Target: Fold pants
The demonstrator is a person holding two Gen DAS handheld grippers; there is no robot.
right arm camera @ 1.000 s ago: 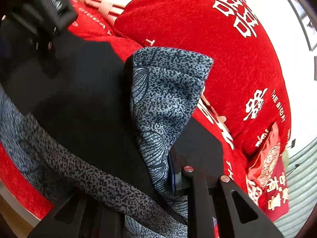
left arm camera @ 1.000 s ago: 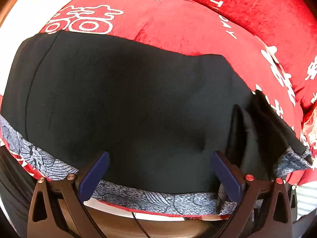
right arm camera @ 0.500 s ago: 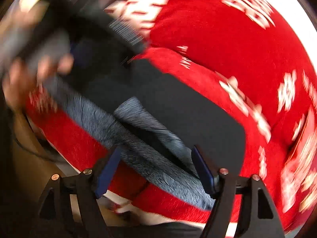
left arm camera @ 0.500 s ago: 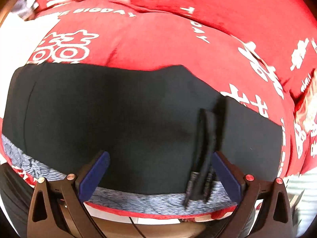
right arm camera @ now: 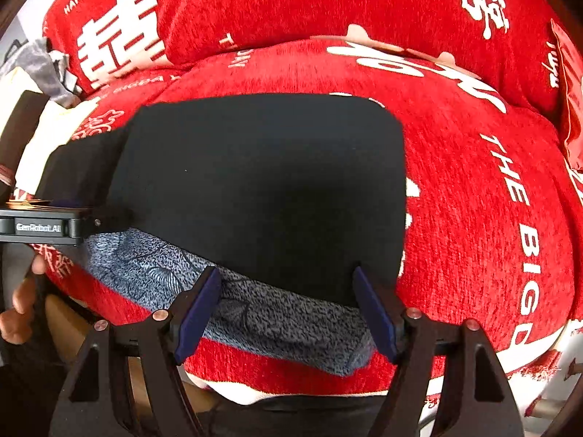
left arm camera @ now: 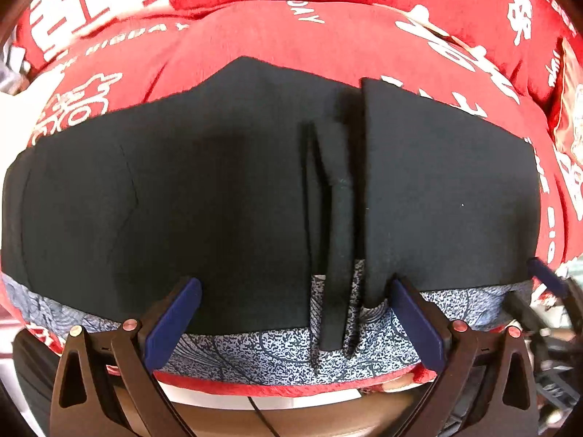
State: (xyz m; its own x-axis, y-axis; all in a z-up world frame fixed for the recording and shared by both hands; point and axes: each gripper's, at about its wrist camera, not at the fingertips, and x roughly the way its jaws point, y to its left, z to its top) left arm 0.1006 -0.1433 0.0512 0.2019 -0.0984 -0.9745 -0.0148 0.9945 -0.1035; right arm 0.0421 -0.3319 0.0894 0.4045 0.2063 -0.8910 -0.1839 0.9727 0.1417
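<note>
A: Pants (left arm camera: 218, 196) lie flat on the red cover (left arm camera: 328, 43), patterned hem (left arm camera: 255, 357) along the near edge. One flap (left arm camera: 437, 189) is laid over from the right, with ridges of cloth beside its edge.

B: Tools?

A: Left gripper (left arm camera: 295, 320) spread, empty, over the hem. Right gripper (right arm camera: 288, 309) spread too, its jaws just opened, nothing pinched.

B: Progress?

A: One fold down, I judge. Ridges need smoothing; further folds likely remain.
</note>
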